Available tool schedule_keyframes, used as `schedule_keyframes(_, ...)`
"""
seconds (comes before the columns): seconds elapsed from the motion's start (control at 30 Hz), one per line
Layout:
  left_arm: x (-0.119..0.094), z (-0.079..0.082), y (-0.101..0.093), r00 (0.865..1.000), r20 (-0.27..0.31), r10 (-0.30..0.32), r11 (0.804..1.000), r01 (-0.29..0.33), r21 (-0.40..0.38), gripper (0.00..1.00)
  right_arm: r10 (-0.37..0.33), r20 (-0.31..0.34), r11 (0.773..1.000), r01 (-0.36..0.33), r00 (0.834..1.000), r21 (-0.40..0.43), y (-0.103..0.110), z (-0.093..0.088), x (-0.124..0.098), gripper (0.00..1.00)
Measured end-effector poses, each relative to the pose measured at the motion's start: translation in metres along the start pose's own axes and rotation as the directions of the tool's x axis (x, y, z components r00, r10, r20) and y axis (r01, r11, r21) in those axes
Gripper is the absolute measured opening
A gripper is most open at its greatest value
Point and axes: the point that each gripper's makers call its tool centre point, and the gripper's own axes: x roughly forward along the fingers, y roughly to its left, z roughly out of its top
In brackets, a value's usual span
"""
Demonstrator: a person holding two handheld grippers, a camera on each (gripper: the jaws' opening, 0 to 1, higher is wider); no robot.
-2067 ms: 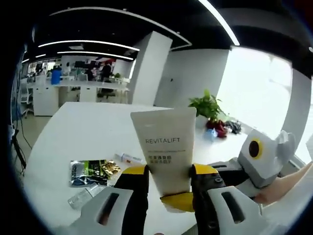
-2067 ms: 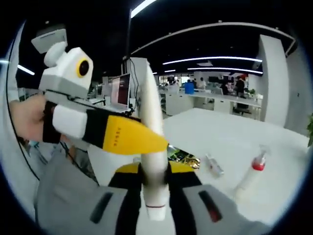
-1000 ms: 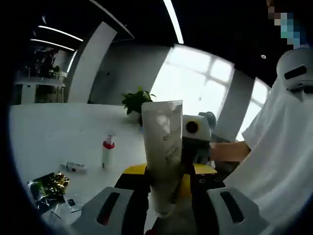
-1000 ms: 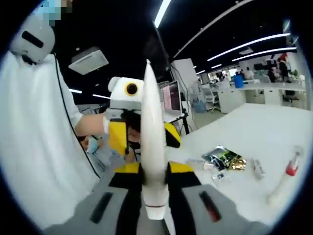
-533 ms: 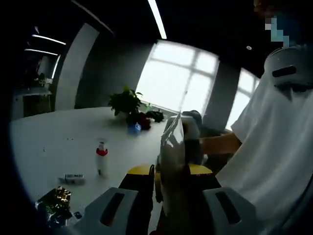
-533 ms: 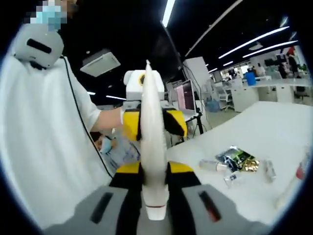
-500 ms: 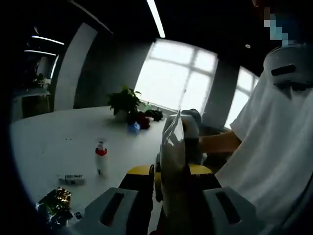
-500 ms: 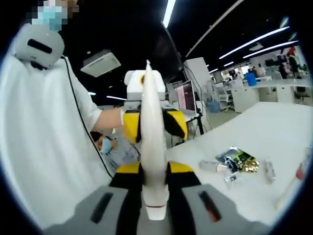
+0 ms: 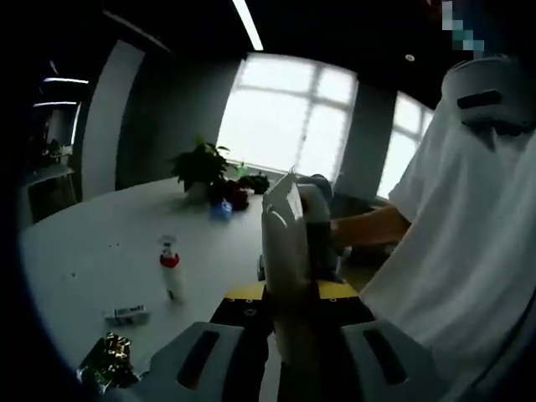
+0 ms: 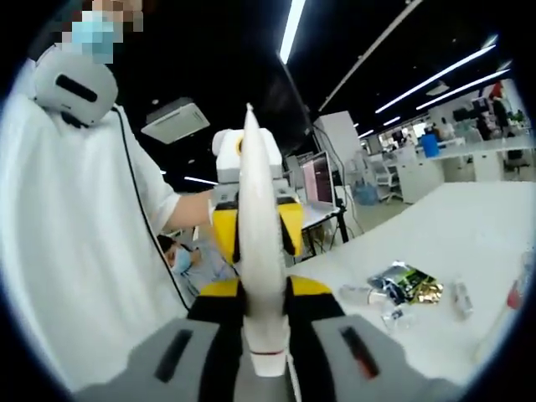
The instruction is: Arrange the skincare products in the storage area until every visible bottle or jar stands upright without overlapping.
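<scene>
A white squeeze tube [image 9: 283, 234] is held up in the air between both grippers, in front of a person in a white shirt [image 9: 452, 251]. My left gripper [image 9: 293, 293] is shut on it, and the right gripper [image 9: 322, 226] shows just behind the tube. In the right gripper view the tube [image 10: 255, 243] stands edge-on, cap down, with my right gripper [image 10: 255, 289] shut on its lower end. The left gripper's yellow fingers [image 10: 223, 230] clamp the tube higher up. A spray bottle with a red collar [image 9: 172, 272] stands upright on the white table [image 9: 92, 251].
A small tube [image 9: 126, 314] and a foil sachet [image 9: 105, 360] lie on the table near the spray bottle. A potted plant [image 9: 199, 167] stands at the far end. The sachet [image 10: 406, 285] and a small clear bottle [image 10: 360, 295] also lie beside my right gripper.
Both views have swung further round toward the person and the windows. The tube stays clamped by both grippers and now shows more edge-on in the left gripper view.
</scene>
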Motion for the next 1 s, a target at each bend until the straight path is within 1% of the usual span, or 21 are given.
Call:
schedule_keyframes(0.07,0.0,-0.001,0.004,1.0,-0.02,0.019,1.0,-0.019,-0.003,0.16,-0.012,-0.002,1.0,0.012,1.0,-0.004,-0.003,-0.001,0.0,0.2)
schedule_keyframes(0.13,0.001,-0.003,0.013,0.996,-0.044,0.073,0.997,-0.073,0.016,0.16,-0.049,-0.005,0.999,0.049,0.999,-0.007,-0.012,-0.002,0.0,0.2)
schedule_keyframes(0.17,0.001,-0.005,0.017,0.994,-0.057,0.096,0.995,-0.096,0.019,0.16,-0.084,-0.023,0.996,0.084,0.996,-0.012,-0.019,-0.005,-0.001,0.21)
schedule_keyframes(0.2,0.001,-0.006,0.02,0.992,-0.063,0.112,0.993,-0.11,0.039,0.16,-0.099,-0.031,0.995,0.098,0.995,-0.017,-0.022,-0.005,0.0,0.22)
schedule_keyframes(0.23,0.002,-0.007,0.023,0.99,-0.065,0.122,0.991,-0.119,0.058,0.16,-0.124,-0.038,0.992,0.123,0.992,-0.028,-0.027,-0.006,0.0,0.22)
schedule_keyframes(0.3,0.004,-0.007,0.026,0.989,-0.061,0.133,0.99,-0.129,0.059,0.15,-0.148,-0.04,0.989,0.147,0.988,-0.033,-0.032,-0.007,0.001,0.23)
schedule_keyframes(0.37,0.005,-0.008,0.034,0.987,-0.057,0.151,0.988,-0.148,0.054,0.15,-0.19,-0.043,0.981,0.188,0.981,-0.051,-0.039,-0.008,0.0,0.24)
schedule_keyframes(0.4,0.005,-0.009,0.037,0.986,-0.058,0.155,0.987,-0.152,0.057,0.15,-0.211,-0.045,0.976,0.209,0.976,-0.056,-0.042,-0.009,-0.001,0.24)
schedule_keyframes(0.5,0.009,-0.013,0.044,0.985,-0.064,0.162,0.985,-0.157,0.077,0.15,-0.244,-0.054,0.969,0.241,0.968,-0.062,-0.049,-0.014,-0.003,0.25)
schedule_keyframes(0.53,0.011,-0.015,0.046,0.984,-0.069,0.165,0.984,-0.159,0.084,0.15,-0.265,-0.063,0.963,0.26,0.962,-0.075,-0.053,-0.017,-0.004,0.25)
schedule_keyframes(0.63,0.014,-0.021,0.052,0.981,-0.088,0.173,0.982,-0.165,0.089,0.15,-0.289,-0.071,0.956,0.284,0.955,-0.077,-0.056,-0.022,-0.004,0.26)
schedule_keyframes(0.73,0.017,-0.027,0.06,0.979,-0.094,0.178,0.982,-0.171,0.085,0.15,-0.323,-0.07,0.945,0.318,0.944,-0.073,-0.062,-0.027,-0.007,0.28)
schedule_keyframes(0.83,0.022,-0.034,0.067,0.978,-0.1,0.181,0.981,-0.173,0.089,0.15,-0.363,-0.065,0.931,0.36,0.929,-0.054,-0.069,-0.034,-0.01,0.33)
schedule_keyframes(0.9,0.026,-0.041,0.072,0.979,-0.101,0.175,0.983,-0.168,0.076,0.15,-0.4,-0.055,0.916,0.398,0.915,-0.045,-0.075,-0.037,-0.013,0.37)
schedule_keyframes(1.0,0.032,-0.048,0.078,0.98,-0.089,0.178,0.983,-0.173,0.062,0.15,-0.427,-0.053,0.904,0.427,0.902,-0.016,-0.081,-0.043,-0.017,0.43)
